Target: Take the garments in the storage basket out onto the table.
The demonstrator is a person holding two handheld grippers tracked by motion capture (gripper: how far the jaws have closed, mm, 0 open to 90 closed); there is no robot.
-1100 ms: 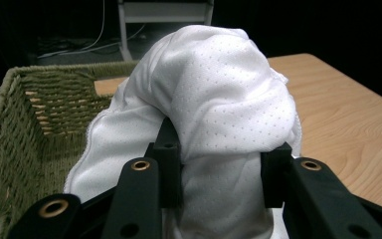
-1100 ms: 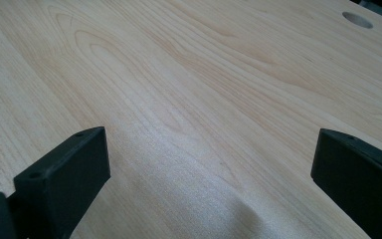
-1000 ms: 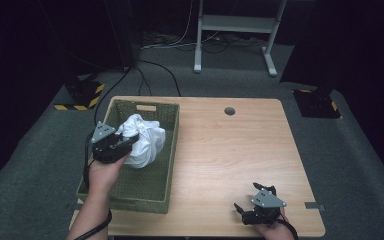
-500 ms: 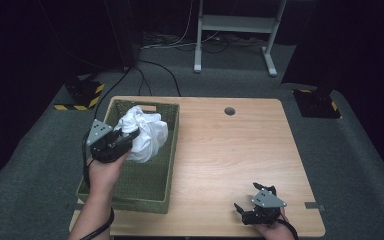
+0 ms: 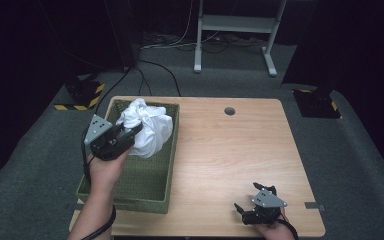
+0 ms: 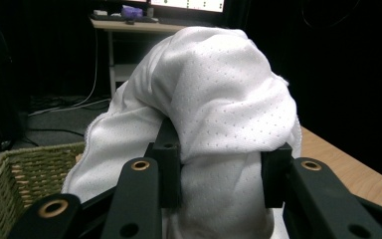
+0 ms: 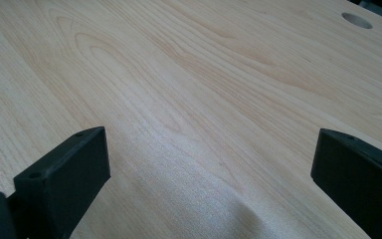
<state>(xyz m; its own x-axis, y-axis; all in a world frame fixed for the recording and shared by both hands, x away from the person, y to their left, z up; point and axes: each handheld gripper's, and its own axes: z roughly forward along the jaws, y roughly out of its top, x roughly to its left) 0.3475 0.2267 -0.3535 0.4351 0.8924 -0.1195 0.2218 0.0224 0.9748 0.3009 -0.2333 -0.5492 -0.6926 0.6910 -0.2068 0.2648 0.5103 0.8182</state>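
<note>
- The left gripper [image 5: 130,134] has its jaws clamped on a fold of the white cloth [image 5: 147,127], which bulges up and over the jaw tips and hangs down between them
- In the left gripper view the white cloth [image 6: 214,114] drapes over both black jaws, above the woven basket [image 6: 25,174]
- The cloth is held over the far end of the basket [image 5: 145,192], at the table's [image 5: 230,150] left side
- The right gripper [image 5: 247,212] sits near the table's front edge, jaws spread wide with bare wood between them, well apart from the cloth

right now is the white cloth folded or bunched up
Bunched up: the white cloth hangs crumpled from the left gripper, above the basket.
</note>
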